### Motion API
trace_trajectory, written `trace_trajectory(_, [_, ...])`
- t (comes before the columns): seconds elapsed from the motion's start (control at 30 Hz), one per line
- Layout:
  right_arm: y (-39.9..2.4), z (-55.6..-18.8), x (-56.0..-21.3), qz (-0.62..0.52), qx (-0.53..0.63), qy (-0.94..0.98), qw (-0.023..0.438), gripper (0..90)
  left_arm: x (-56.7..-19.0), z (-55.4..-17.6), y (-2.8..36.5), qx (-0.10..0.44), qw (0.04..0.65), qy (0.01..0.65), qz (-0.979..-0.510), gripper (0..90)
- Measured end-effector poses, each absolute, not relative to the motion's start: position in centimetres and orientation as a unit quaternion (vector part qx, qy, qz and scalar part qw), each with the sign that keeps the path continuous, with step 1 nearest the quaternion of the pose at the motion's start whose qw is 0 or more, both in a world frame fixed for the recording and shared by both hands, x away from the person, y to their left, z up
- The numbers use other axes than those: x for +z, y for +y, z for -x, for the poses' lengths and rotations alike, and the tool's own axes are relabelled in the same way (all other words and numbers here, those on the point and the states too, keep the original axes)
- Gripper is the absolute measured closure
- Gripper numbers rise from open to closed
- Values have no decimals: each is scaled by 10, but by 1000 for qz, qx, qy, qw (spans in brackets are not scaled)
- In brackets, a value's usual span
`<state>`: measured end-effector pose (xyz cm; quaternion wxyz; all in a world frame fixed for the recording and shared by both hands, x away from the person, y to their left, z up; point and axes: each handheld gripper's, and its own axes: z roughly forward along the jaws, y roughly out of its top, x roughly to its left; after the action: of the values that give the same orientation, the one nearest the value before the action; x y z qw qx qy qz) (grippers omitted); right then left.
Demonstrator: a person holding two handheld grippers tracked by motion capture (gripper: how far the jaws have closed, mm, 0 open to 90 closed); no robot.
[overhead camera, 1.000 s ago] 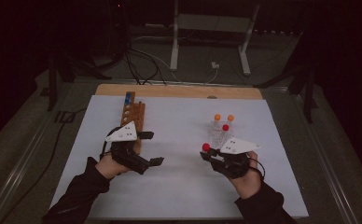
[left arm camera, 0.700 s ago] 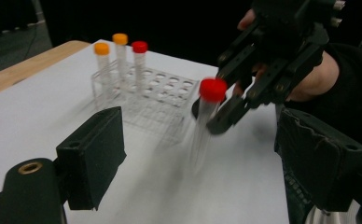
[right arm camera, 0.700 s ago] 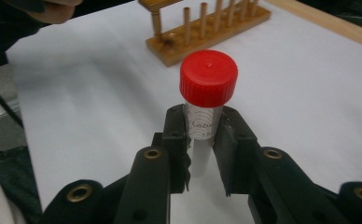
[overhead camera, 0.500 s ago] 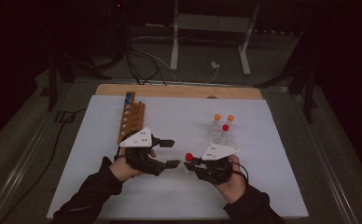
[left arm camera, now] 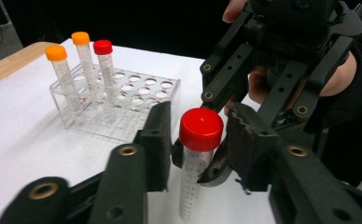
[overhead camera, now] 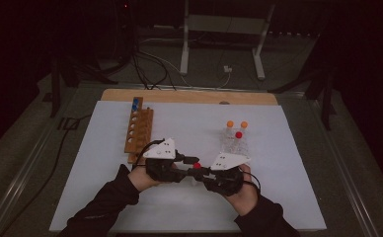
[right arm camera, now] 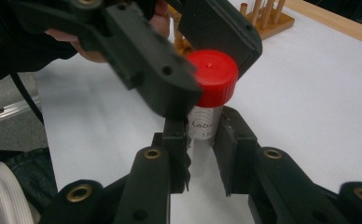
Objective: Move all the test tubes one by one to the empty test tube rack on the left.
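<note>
Now we hold the clear plastic tube (right arm camera: 201, 128) upright over the table in the right gripper (right arm camera: 201, 156), jaws clamped; the left gripper (left arm camera: 195, 135), just closing, should squarely pinch its red screw cap (left arm camera: 201, 128) before twisting.

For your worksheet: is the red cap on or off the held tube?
On: the red cap sits atop the tube, between the left gripper pads.

The high view is dim, with darkness swallowing the room beyond the pale white table sheet (overhead camera: 288, 163). Both gripper views are brighter. Their nearest black jaws blur softly.
</note>
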<state>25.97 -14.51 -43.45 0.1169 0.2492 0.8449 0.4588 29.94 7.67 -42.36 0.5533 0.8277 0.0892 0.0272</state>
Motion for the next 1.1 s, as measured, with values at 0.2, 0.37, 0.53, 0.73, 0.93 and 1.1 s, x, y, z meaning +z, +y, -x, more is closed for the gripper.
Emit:
trace_trajectory(0.2, [-145, -260, -434, -250, 462, 843, 115, 737, -421, -298, 78, 38, 554, 79, -828, 715])
trace_trajectory(0.37, [-149, -260, -431, -259, 476, 831, 125, 517, -410, -306, 90, 49, 560, 92, -822, 717])
trace_trajectory(0.53, [-157, -261, -426, -263, 492, 821, 123, 369, -398, -317, 106, 69, 562, 114, -816, 717])
trace_trajectory(0.73, [-160, -261, -424, -276, 499, 812, 124, 242, -384, -331, 126, 97, 562, 144, -809, 718])
trace_trajectory(0.93, [-161, -260, -423, -280, 505, 807, 129, 145, -370, -346, 148, 129, 557, 173, -802, 718])
trace_trajectory(1.1, [-163, -259, -422, -277, 514, 802, 126, 25, -363, -358, 168, 154, 554, 205, -792, 718])
